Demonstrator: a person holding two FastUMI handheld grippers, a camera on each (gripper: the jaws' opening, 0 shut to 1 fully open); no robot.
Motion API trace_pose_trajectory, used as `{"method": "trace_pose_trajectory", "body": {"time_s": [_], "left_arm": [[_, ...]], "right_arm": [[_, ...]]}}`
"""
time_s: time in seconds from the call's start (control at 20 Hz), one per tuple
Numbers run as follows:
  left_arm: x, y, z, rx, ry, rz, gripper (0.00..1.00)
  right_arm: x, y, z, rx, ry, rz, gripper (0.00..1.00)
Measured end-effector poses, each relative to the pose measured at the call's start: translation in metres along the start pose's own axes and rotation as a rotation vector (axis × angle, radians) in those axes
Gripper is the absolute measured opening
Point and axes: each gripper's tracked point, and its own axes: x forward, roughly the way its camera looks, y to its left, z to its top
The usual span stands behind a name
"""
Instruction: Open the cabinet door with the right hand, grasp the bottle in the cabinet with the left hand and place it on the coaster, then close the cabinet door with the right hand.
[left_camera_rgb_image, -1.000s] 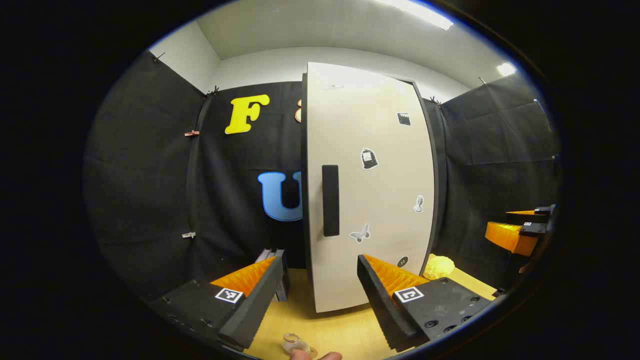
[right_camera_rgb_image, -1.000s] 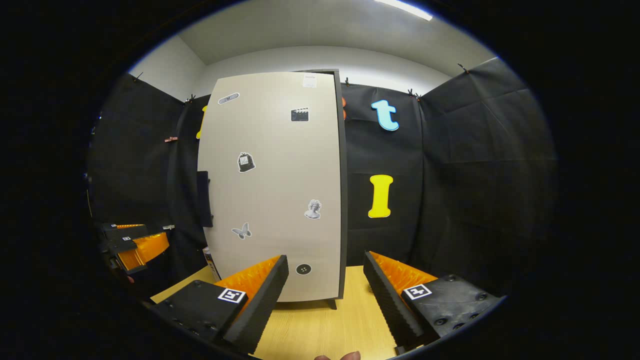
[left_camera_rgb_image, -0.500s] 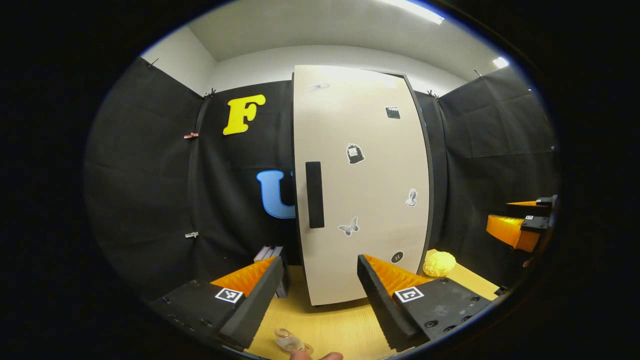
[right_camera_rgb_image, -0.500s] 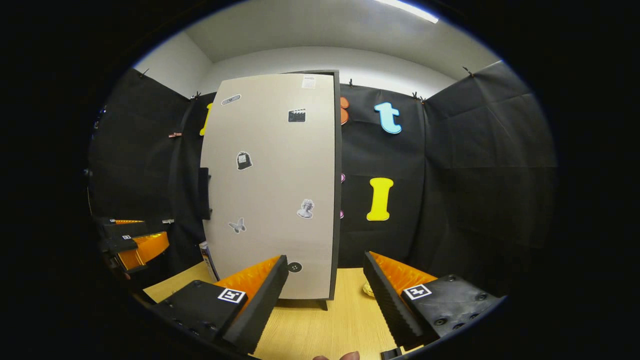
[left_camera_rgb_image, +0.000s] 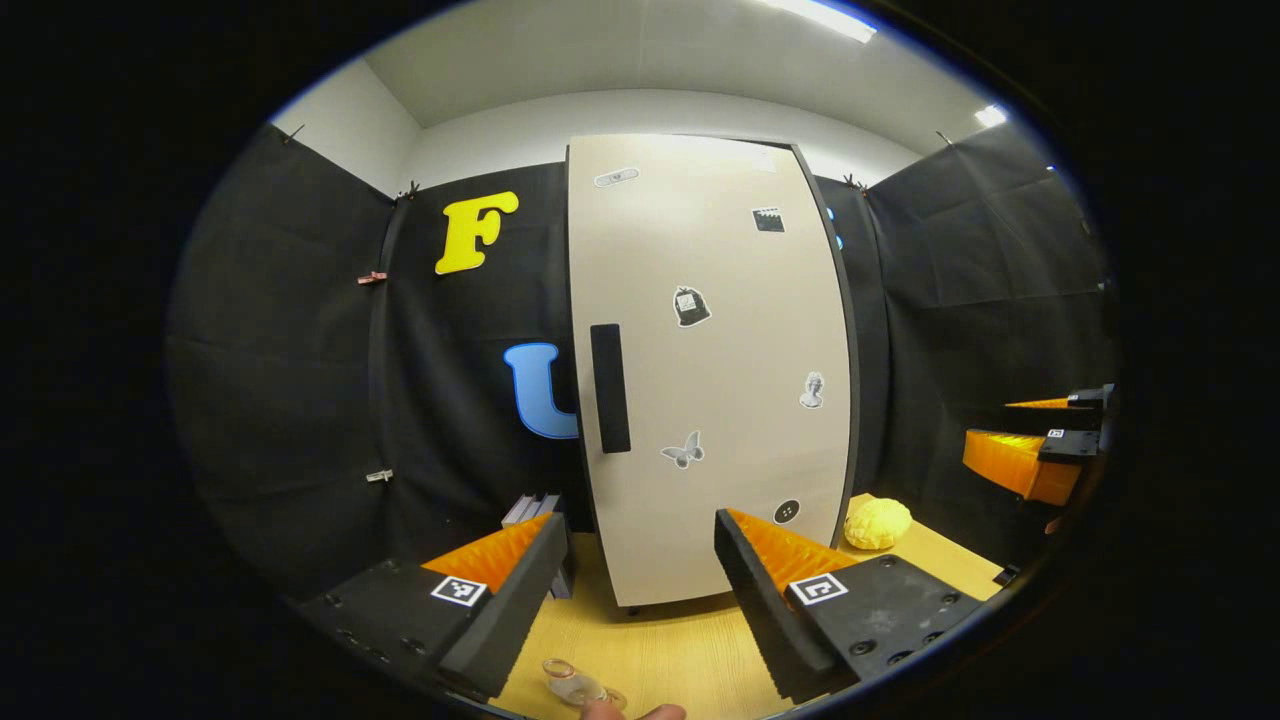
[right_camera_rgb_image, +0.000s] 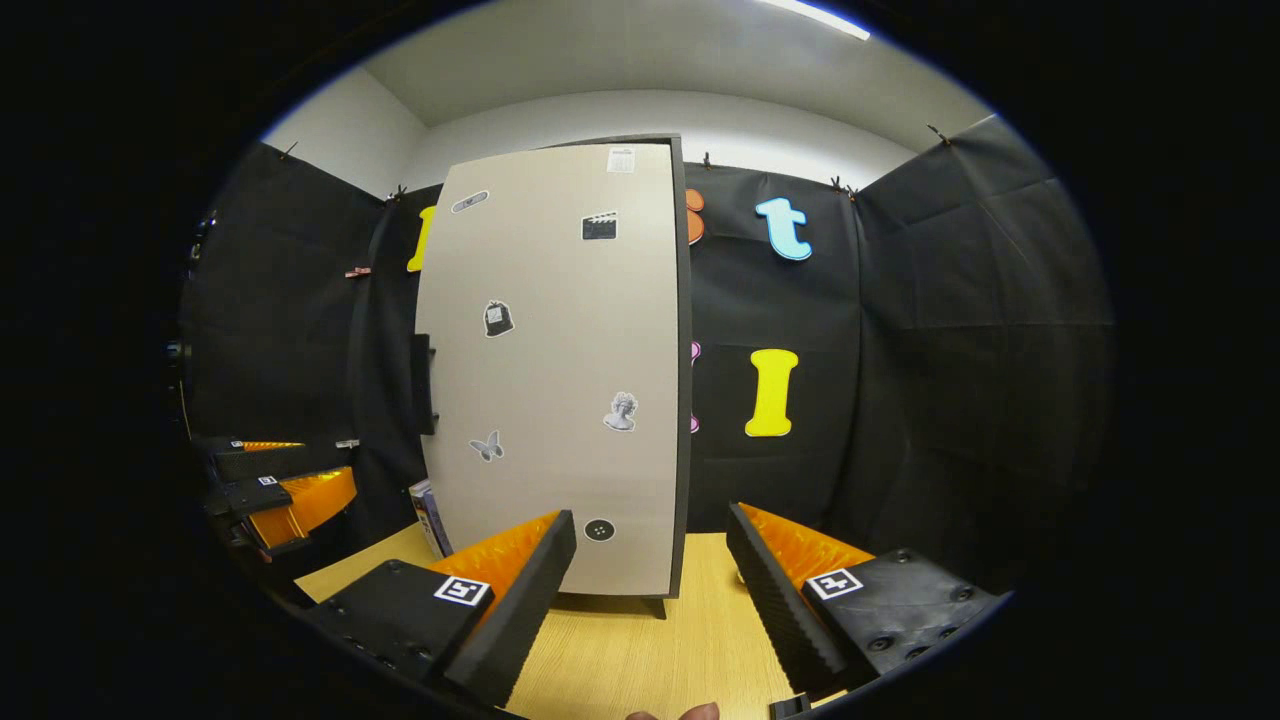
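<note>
Cabinet door (left_camera_rgb_image: 720, 370) flush against its frame

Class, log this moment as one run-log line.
cabinet door: closed | left gripper: open, empty | right gripper: open, empty, short of handle

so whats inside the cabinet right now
Cannot be seen: the cabinet door is shut and covers the whole inside, so no bottle shows. Its dark handle sits untouched, both grippers held back with fingers apart.
</note>
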Motion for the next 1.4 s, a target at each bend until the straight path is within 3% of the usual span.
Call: {"method": "trace_pose_trajectory", "body": {"time_s": [1.4], "left_arm": [[0.002, -0.015, 0.001, 0.004, -0.006, -0.032, 0.93]], "right_arm": [[-0.010, -0.006, 0.002, 0.001, 0.015, -0.014, 0.99]]}}
